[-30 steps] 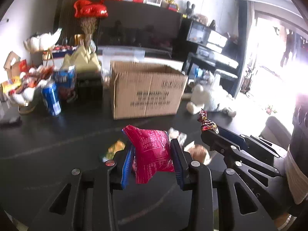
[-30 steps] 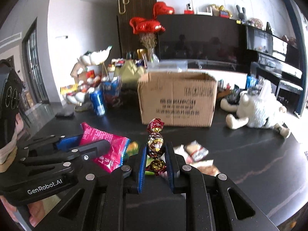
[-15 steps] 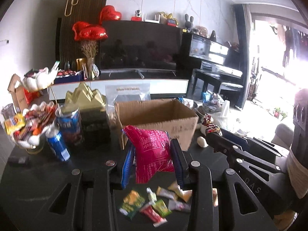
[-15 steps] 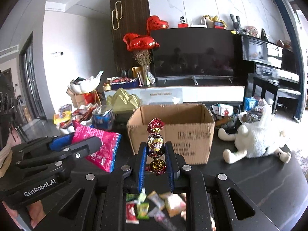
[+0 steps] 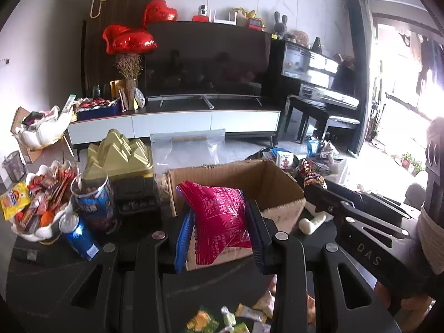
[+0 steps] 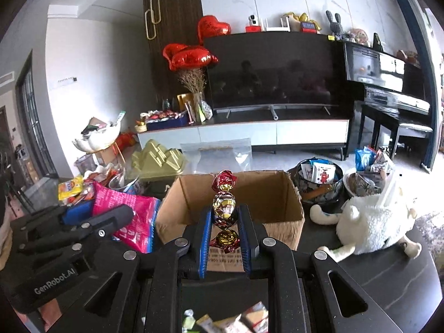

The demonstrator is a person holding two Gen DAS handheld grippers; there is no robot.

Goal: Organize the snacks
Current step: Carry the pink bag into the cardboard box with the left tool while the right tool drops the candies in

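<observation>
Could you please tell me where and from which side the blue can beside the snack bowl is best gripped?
Grip the blue can across its round mid-body, probably coming from the front right: it stands nearly upright, with the snack bowl crowding its left.

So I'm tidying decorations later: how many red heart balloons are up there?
2: one heart balloon sits at the TV's top left corner, and a larger balloon hangs lower left, above the dried flowers. Others may be hidden.

- Television (image 6: 272, 72), dark, on a white media console (image 6: 272, 136).
- Red heart balloons (image 6: 191, 55), above dried flowers (image 6: 193, 80).
- White plush toy (image 6: 371, 222), on the dark table (image 6: 388, 272).
- Upright piano (image 5: 319, 80), right of the television.
</observation>
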